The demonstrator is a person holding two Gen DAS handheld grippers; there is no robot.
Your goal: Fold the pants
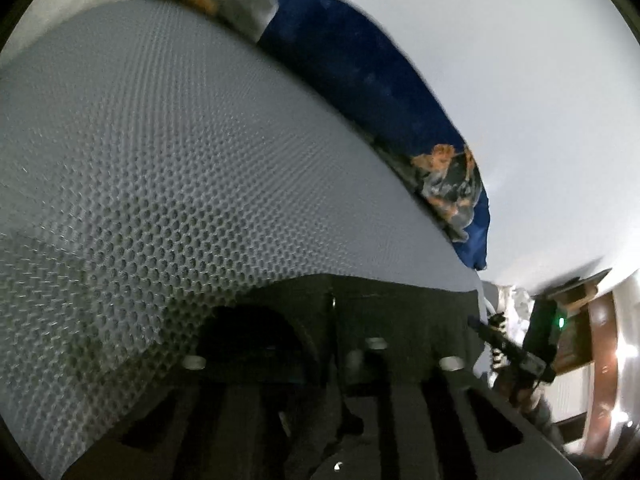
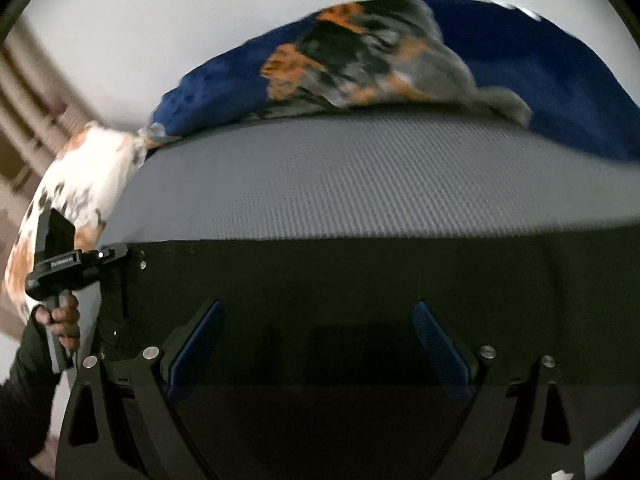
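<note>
Big grey mesh-textured mattress (image 2: 360, 184) fills both views, with a blue blanket (image 2: 560, 80) heaped along its far edge and an orange-and-grey patterned cloth (image 2: 360, 60) thrown over that. Nearer in, the black pants (image 2: 320, 280) lie spread along the mattress's near edge, a wide dark band running right across the right wrist view. In the left wrist view the same dark fabric (image 1: 400, 312) sits at the near edge, directly ahead of the fingers.

Right gripper (image 2: 318, 354): jaws spread wide, blue pads apart, nothing between them, poised over the pants. Left gripper (image 1: 340, 360): fingers look drawn close together low against the dark cloth, but it is too murky to tell whether they have pinched it. The left unit's handle shows at the pants' left end in the right view, gripped by the person's hand (image 2: 64, 320).

Reads like the opening grasp, with no fold visible yet. Next, the right jaws need to drop and close on the pants' edge.
</note>
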